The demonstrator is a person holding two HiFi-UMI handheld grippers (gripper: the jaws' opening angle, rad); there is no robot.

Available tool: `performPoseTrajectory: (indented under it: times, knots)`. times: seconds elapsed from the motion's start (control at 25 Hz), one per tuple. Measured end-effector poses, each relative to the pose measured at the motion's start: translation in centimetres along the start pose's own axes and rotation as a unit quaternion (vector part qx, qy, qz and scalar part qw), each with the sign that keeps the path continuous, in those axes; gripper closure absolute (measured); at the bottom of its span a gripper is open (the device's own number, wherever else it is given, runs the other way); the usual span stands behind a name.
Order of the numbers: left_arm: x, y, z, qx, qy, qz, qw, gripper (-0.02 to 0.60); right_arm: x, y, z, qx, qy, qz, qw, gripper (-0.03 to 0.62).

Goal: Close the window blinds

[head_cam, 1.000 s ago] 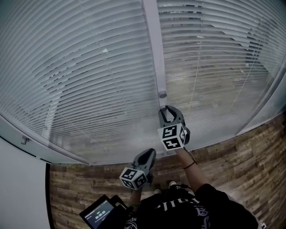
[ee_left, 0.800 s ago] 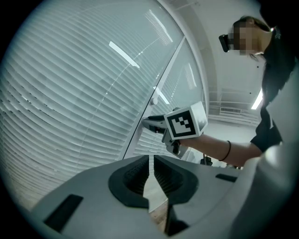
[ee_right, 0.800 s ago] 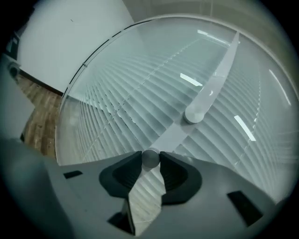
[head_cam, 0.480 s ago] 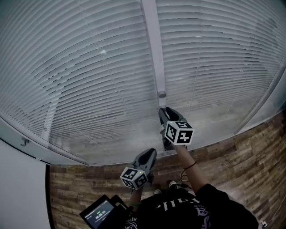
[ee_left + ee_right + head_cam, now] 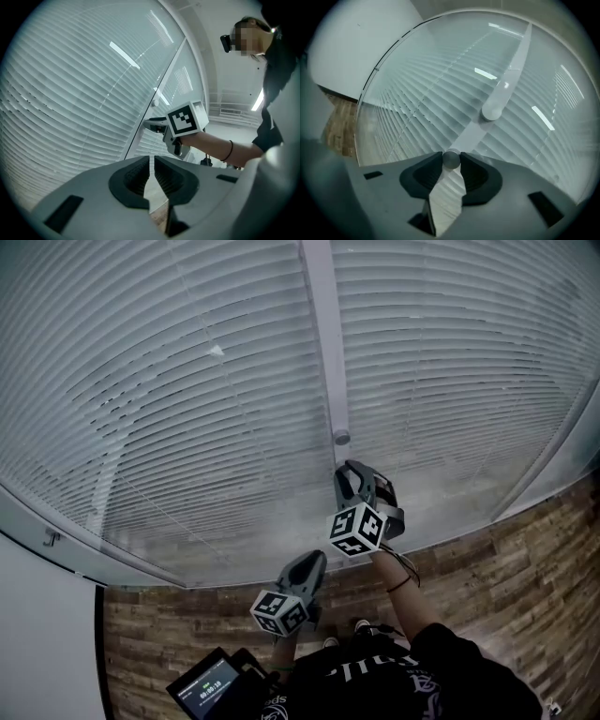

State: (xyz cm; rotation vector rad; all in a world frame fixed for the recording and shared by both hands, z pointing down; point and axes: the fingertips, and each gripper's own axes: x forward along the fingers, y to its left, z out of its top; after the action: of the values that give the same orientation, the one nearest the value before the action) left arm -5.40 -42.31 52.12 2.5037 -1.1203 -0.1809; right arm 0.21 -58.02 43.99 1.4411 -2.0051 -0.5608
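Blinds point(image 5: 187, 381) hang behind glass straight ahead of the right claw point(image 5: 349, 472), in two panels, one on either side of the pale mullion point(image 5: 319, 334) that the claw points at. Slats lie nearly flat and closed, pale grey; a few dark gaps show in the panel to the claw's left, low down. Right claw is clamped on a small round knob point(image 5: 451, 159), one pad pressing each side of it, at the foot of the mullion. Just beyond the claw tips, further along the mullion, sits a second pale disc point(image 5: 492, 111) (another knob or a reflection in the glass, cannot tell which). Claw's marker cube point(image 5: 356, 529) rides behind the jaws, the person's forearm trailing back from it with a dark band at the wrist. Left claw point(image 5: 151, 161) hangs lower and nearer the person, well apart from the knob, pointing toward the same window; its jaws are together with only a thin slit between them and nothing in it. Right claw appears above and ahead of it in the left gripper view. Wood-plank floor point(image 5: 525, 559) runs below the window, behind both claws. Small lit screen point(image 5: 211, 690) sits beside the person, behind the left claw.
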Motion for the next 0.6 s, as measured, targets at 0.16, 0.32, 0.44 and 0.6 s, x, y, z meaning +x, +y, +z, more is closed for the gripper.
performPoseTrajectory:
  times: [0.16, 0.32, 0.44, 0.6]
  knots:
    - [0.0, 0.1, -0.3, 0.000, 0.001, -0.004, 1.0000, 0.547, 0.2, 0.3, -0.2, 0.008, -0.009, 0.003, 1.000, 0.464]
    - [-0.3, -0.2, -0.4, 0.000, 0.002, -0.005, 1.0000, 0.547, 0.0, 0.2, -1.0, 0.160, -0.022, 0.030, 0.986, 0.464]
    - [-0.8, -0.5, -0.6, 0.000, 0.001, -0.002, 1.0000, 0.548, -0.1, 0.3, -2.5, 0.343, -0.032, 0.072, 0.936, 0.464]
    - [-1.2, -0.3, -0.5, 0.000, 0.003, -0.002, 1.0000, 0.547, 0.4, 0.0, -2.5, 0.487, -0.040, 0.110, 0.866, 0.464]
